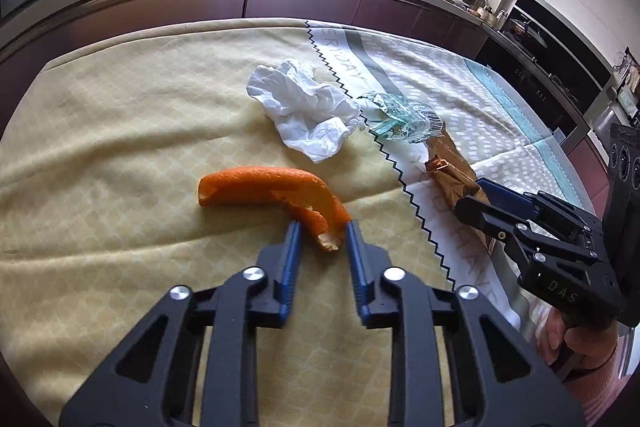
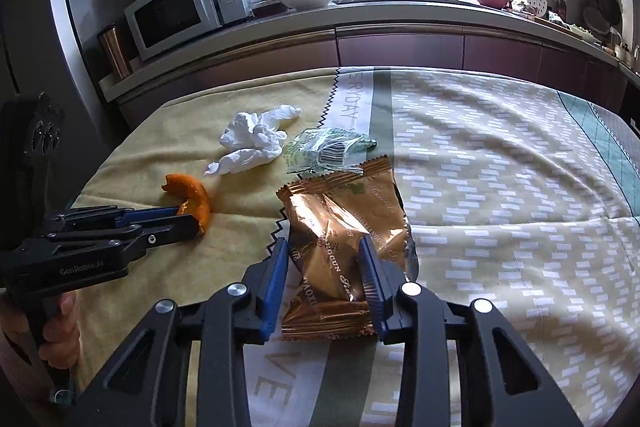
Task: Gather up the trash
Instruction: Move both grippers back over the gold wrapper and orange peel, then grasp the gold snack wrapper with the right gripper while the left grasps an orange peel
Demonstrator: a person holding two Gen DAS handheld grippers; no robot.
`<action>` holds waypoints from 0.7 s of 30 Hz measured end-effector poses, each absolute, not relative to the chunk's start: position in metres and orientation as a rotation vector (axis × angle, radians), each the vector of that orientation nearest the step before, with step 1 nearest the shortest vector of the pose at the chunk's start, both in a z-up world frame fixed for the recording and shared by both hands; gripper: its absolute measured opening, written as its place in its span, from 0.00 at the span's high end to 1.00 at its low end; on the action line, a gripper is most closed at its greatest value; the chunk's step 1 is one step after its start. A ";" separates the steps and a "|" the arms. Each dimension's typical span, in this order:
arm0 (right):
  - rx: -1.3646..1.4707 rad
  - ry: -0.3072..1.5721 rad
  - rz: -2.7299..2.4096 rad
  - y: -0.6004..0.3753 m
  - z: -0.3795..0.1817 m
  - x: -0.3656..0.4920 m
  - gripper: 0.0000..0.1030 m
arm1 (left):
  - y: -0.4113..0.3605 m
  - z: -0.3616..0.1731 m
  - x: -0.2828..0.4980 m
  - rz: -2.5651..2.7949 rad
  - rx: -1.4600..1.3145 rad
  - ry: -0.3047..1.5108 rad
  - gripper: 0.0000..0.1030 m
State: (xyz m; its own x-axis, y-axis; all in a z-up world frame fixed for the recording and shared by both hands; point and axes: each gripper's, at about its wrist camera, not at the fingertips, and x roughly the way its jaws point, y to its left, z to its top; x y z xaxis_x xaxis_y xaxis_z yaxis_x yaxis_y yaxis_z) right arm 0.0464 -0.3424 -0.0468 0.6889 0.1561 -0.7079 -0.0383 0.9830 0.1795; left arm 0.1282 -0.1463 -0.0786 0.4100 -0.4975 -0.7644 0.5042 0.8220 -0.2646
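Left gripper [image 1: 320, 227] pinches near end of orange peel [image 1: 268, 189] on yellow cloth [image 1: 120, 147]; peel light, curled, stiff enough to lift by tip. Crumpled tissue [image 1: 304, 115] beyond, soft. Right gripper [image 2: 324, 247] narrowed onto gold snack wrapper [image 2: 344, 223]; foil slippery, crinkly, likely light, best held mid-body.

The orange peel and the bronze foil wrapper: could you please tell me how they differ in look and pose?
The orange peel is a matte, curved strip lying on the yellow cloth; the bronze foil wrapper is a shiny, crinkled packet with printed lettering, on the patterned cloth.
The peel is pinched only at one end by the left gripper; the wrapper sits deep between the right gripper jaws.
Both are trash, each gripped.
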 end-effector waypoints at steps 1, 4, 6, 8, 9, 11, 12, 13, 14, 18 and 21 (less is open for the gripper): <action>0.156 0.800 0.111 -0.343 -0.046 0.045 0.73 | -0.145 -0.079 0.128 -0.631 0.006 0.960 0.86; 0.177 0.791 0.126 -0.345 -0.042 0.042 0.80 | -0.141 -0.079 0.126 -0.634 0.004 0.953 0.92; 0.184 0.785 0.130 -0.346 -0.040 0.039 0.82 | -0.137 -0.077 0.123 -0.640 -0.001 0.946 0.94; 0.189 0.772 0.136 -0.346 -0.036 0.035 0.84 | -0.134 -0.074 0.119 -0.643 0.005 0.926 0.96; 0.191 0.768 0.144 -0.345 -0.035 0.034 0.84 | -0.132 -0.072 0.117 -0.643 0.011 0.916 0.96; 0.202 0.759 0.165 -0.343 -0.031 0.030 0.85 | -0.129 -0.067 0.111 -0.651 0.023 0.894 0.96; 0.209 0.755 0.175 -0.343 -0.029 0.029 0.85 | -0.127 -0.064 0.108 -0.651 0.029 0.883 0.96; 0.214 0.752 0.189 -0.341 -0.027 0.027 0.85 | -0.124 -0.061 0.105 -0.653 0.037 0.872 0.96; 0.223 0.749 0.208 -0.340 -0.025 0.026 0.85 | -0.122 -0.059 0.102 -0.656 0.043 0.862 0.96; 0.247 0.743 0.272 -0.331 -0.020 0.021 0.85 | -0.112 -0.052 0.091 -0.657 0.058 0.841 0.97; 0.268 0.741 0.322 -0.322 -0.017 0.019 0.85 | -0.098 -0.051 0.083 -0.644 0.073 0.832 0.97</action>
State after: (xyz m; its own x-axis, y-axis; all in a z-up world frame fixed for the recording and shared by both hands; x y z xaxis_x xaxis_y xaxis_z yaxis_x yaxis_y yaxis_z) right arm 0.0188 -0.3217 -0.0175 0.6932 0.3776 -0.6139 -0.1907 0.9175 0.3489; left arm 0.0829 -0.0975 -0.0510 0.4960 -0.5029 -0.7079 0.5585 0.8090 -0.1833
